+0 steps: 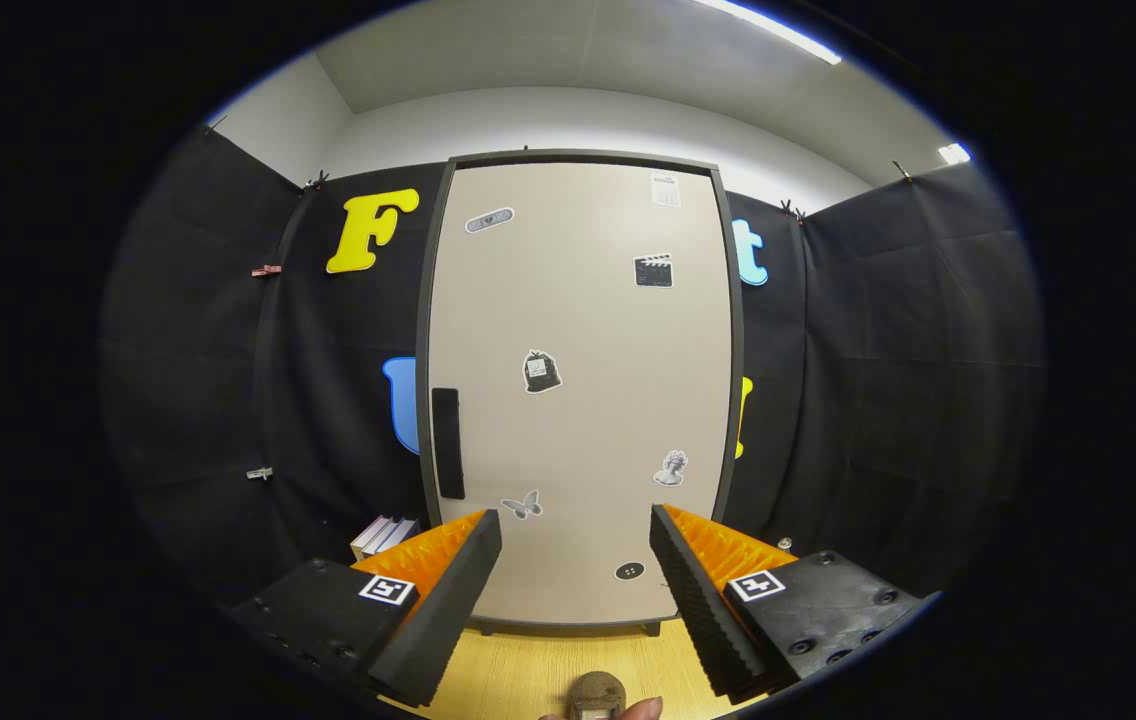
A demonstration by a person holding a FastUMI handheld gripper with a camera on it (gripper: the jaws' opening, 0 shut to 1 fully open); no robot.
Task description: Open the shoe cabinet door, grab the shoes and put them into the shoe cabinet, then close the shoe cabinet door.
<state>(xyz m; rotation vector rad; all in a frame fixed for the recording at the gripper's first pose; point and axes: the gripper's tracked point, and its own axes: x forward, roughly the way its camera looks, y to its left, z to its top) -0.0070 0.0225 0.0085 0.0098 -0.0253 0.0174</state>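
Observation:
A tall beige shoe cabinet (pixel 578 400) with a dark frame stands straight ahead, its door shut. Several small stickers dot the door. A black vertical handle (pixel 447 443) sits on the door's left side, a little above and left of my left finger. My gripper (pixel 576 530) is open with nothing between its fingers, held a short way in front of the door's lower half. Below the fingers, on the wooden floor (pixel 528 665), the brown top of a shoe (pixel 596 692) pokes into view.
Black cloth walls close in on both sides of the cabinet. A small stack of white slats (pixel 383 535) leans at the cabinet's lower left, behind my left finger. A fingertip of a person's hand (pixel 643 708) shows beside the shoe.

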